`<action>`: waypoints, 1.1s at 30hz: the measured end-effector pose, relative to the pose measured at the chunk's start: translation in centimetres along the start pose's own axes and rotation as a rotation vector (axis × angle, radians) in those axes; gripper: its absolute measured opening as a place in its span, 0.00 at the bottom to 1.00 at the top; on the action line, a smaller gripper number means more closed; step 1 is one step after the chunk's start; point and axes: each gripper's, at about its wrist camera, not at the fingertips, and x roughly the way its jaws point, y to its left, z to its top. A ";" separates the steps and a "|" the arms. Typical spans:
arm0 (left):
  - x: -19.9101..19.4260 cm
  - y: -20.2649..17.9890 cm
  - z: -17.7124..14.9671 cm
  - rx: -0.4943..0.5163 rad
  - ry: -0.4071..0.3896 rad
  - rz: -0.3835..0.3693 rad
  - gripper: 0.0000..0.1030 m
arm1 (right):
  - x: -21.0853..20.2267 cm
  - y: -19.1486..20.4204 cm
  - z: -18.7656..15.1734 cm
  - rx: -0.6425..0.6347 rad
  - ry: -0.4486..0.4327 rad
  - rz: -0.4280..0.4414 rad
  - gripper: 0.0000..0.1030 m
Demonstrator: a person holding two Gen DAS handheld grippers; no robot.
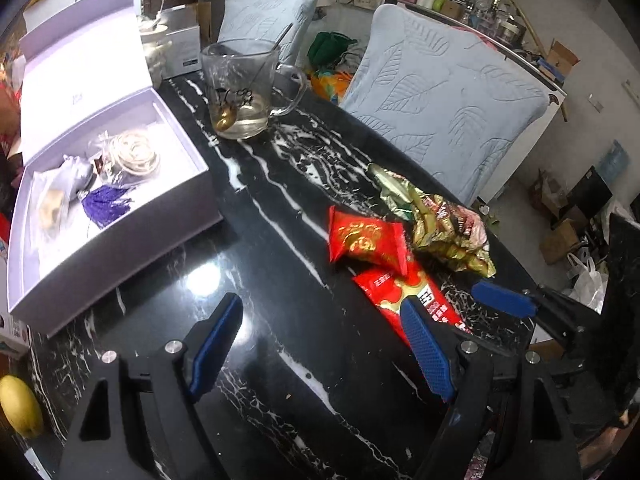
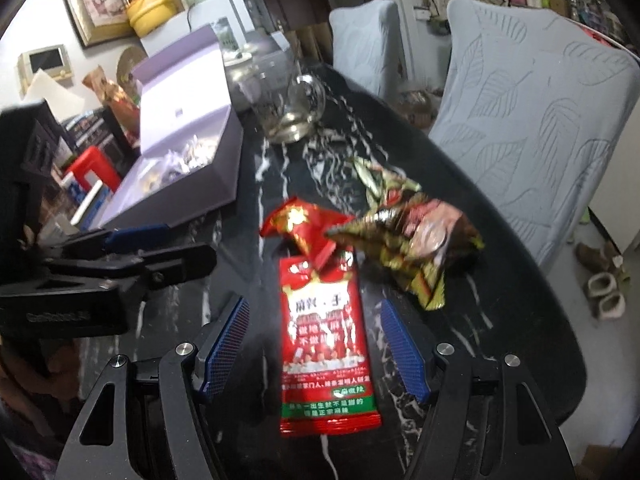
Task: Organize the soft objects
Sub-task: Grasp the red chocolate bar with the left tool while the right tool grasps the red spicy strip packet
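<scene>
We see our right gripper spread wide over the black marble table, the long red snack packet lying flat between its blue pads, touching neither. Just beyond the packet's far end sits a smaller red pouch, with a crumpled gold-green wrapper to its right. Our left gripper also stands open, holding nothing; the red packets lie ahead and to its right, and the open lavender gift box ahead-left, a glass mug farther off.
</scene>
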 end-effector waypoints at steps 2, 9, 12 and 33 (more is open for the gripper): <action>0.1 0.2 -0.1 -0.007 0.005 0.009 0.79 | 0.7 0.2 -0.2 -0.015 0.013 -0.015 0.67; 0.7 0.4 0.1 -0.024 0.011 0.019 0.79 | 2.4 0.3 -0.8 -0.075 0.060 -0.058 0.57; 1.0 0.2 0.5 -0.021 0.010 0.011 0.79 | 2.2 0.2 -1.0 -0.091 0.055 -0.047 0.55; 8.1 -3.4 4.0 0.080 0.091 -0.028 0.79 | -0.7 -4.9 -2.5 0.026 0.066 -0.043 0.20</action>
